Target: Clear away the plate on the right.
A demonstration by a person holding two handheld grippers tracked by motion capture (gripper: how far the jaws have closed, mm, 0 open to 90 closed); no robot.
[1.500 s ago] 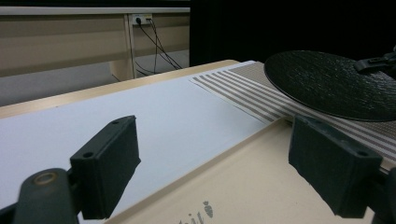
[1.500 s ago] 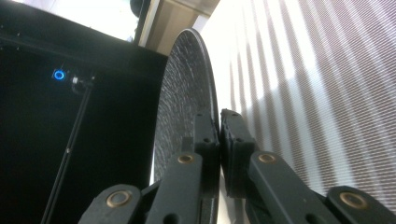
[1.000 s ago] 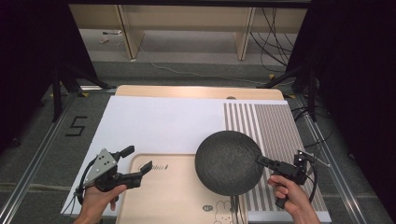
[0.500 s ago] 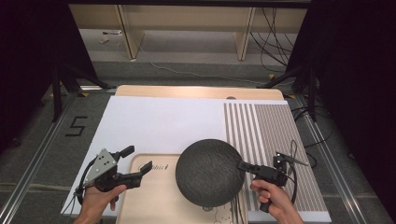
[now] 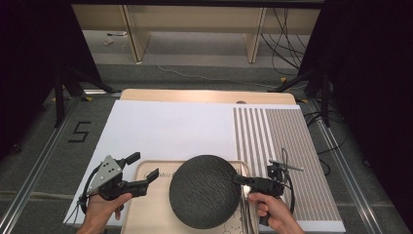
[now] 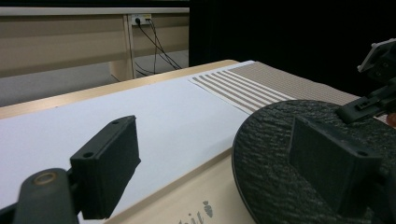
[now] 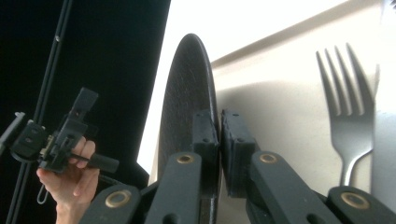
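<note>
A dark, rough-textured round plate hangs tilted over a pale wooden tray at the table's front. My right gripper is shut on the plate's right rim. In the right gripper view the jaws pinch the rim of the plate, seen edge-on, and a metal fork lies on the tray beyond. My left gripper stands open over the tray's left corner, holding nothing. In the left gripper view the plate is close behind the right-hand jaw.
A white sheet covers the table's left and middle. A striped mat lies on the right. The table's front edge runs under both hands. Dark floor and cables surround the table.
My right gripper has carried the plate leftward, from the striped mat's edge to over the tray. The left gripper has stayed where it was.
</note>
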